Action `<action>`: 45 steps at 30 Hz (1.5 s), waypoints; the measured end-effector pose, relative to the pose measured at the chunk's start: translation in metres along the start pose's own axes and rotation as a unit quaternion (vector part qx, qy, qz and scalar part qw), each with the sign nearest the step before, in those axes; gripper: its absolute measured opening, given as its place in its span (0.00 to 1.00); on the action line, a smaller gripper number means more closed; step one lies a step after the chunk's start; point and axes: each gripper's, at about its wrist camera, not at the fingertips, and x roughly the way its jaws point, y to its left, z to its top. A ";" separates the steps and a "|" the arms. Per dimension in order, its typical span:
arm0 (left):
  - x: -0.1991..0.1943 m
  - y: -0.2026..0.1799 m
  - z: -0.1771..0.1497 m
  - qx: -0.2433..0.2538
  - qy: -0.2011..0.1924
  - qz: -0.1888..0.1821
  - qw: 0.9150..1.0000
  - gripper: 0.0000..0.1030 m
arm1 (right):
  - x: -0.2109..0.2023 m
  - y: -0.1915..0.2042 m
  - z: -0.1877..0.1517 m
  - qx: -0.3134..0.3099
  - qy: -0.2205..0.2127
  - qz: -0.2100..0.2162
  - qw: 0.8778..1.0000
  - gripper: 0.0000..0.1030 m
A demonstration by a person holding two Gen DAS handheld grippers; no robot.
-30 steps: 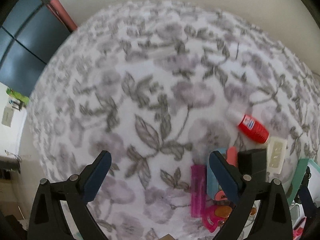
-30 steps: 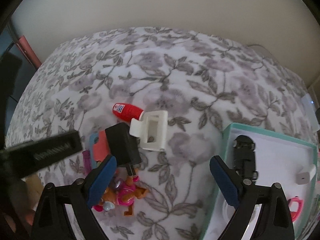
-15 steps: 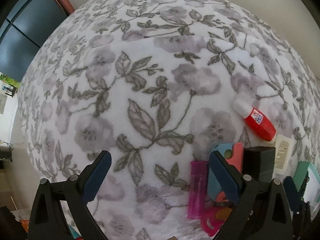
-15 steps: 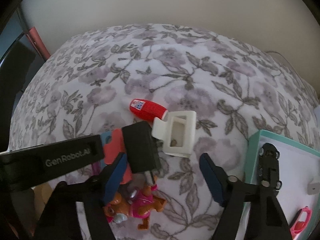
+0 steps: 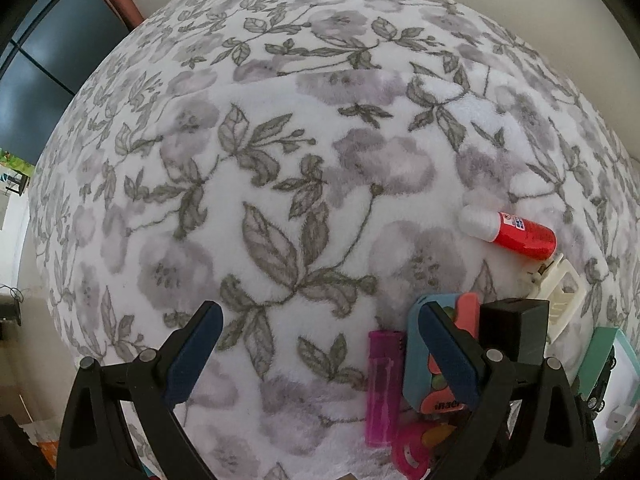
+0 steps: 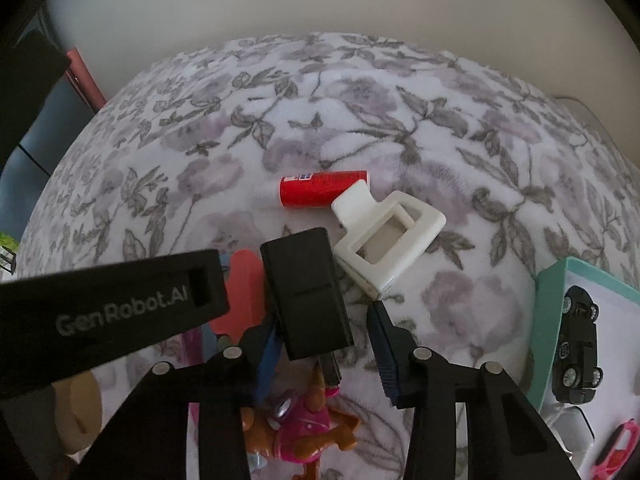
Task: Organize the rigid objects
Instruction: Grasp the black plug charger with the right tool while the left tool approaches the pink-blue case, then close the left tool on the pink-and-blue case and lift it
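A black charger block (image 6: 306, 294) lies on the floral blanket, between the fingers of my right gripper (image 6: 326, 334), whose jaws stand apart around it, not closed. It also shows in the left wrist view (image 5: 514, 334). Beside it lie a white hair claw clip (image 6: 386, 240), a red tube (image 6: 320, 189), a blue and coral case (image 5: 434, 350), a purple lighter (image 5: 382, 384) and a pink and orange toy figure (image 6: 304, 432). My left gripper (image 5: 320, 348) is open and empty above bare blanket, left of the pile.
A teal-rimmed white tray (image 6: 550, 304) at the right holds a black toy car (image 6: 578, 346), a small white item and pink sunglasses (image 6: 614, 450). The left gripper's black body (image 6: 108, 308) crosses the right wrist view. A wall runs behind the blanket.
My right gripper has moved left and forward from near the tray until its fingers straddle the black charger, and the jaws have narrowed. My left gripper has shifted slightly, still open.
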 end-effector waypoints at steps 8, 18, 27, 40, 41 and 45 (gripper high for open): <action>0.006 0.000 0.006 0.002 0.005 -0.015 1.000 0.96 | -0.001 -0.010 0.000 0.023 -0.004 0.003 1.000 0.32; 0.006 -0.017 0.003 0.019 0.003 -0.025 0.999 0.96 | -0.006 -0.030 -0.003 0.045 0.017 -0.001 0.999 0.31; 0.001 -0.040 0.006 0.042 -0.006 -0.019 0.999 0.96 | -0.010 -0.058 -0.008 0.081 0.034 0.000 0.996 0.31; 0.006 -0.086 -0.007 0.092 0.003 -0.022 0.995 0.93 | -0.015 -0.068 -0.014 0.092 0.043 0.013 0.995 0.31; 0.008 -0.089 -0.009 0.093 0.007 -0.026 0.995 0.88 | -0.015 -0.068 -0.014 0.092 0.043 0.013 0.995 0.31; 0.015 -0.092 -0.010 0.083 0.023 -0.051 0.995 0.72 | -0.015 -0.069 -0.015 0.093 0.042 0.015 0.995 0.31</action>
